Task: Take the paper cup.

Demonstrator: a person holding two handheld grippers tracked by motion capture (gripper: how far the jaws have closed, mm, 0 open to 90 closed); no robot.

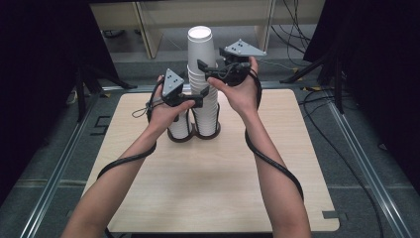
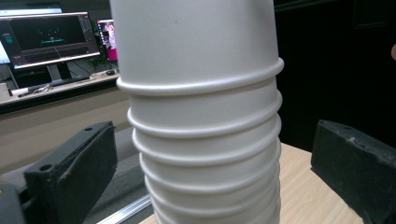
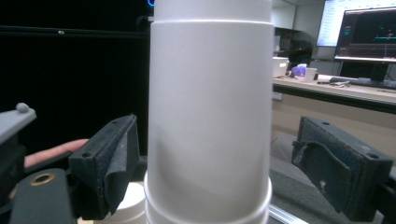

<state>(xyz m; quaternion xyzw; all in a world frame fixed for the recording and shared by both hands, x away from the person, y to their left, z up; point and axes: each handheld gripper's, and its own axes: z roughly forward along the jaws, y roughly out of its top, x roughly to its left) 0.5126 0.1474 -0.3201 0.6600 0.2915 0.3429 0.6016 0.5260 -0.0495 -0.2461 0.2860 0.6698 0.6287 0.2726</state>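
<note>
You will find no legible writing here. The tall stack of plain white paper cups [image 1: 203, 74] carries no print, logo or number on any cup wall you can see in either gripper view. The dark computer monitors [image 2: 49, 39] behind the desk show graphs and window content, and the bright screen [image 3: 332, 23] shows lines of text, but all of it is too small and blurred for you to read.

A tall stack of white paper cups [image 2: 201, 116], rims ringed one below another, stands between the left gripper [image 2: 210, 182]'s two black padded jaws, which sit open clear of it, above a pale wooden table [image 2: 308, 196]; lit monitors [image 2: 49, 39] glow on a desk behind.
</note>
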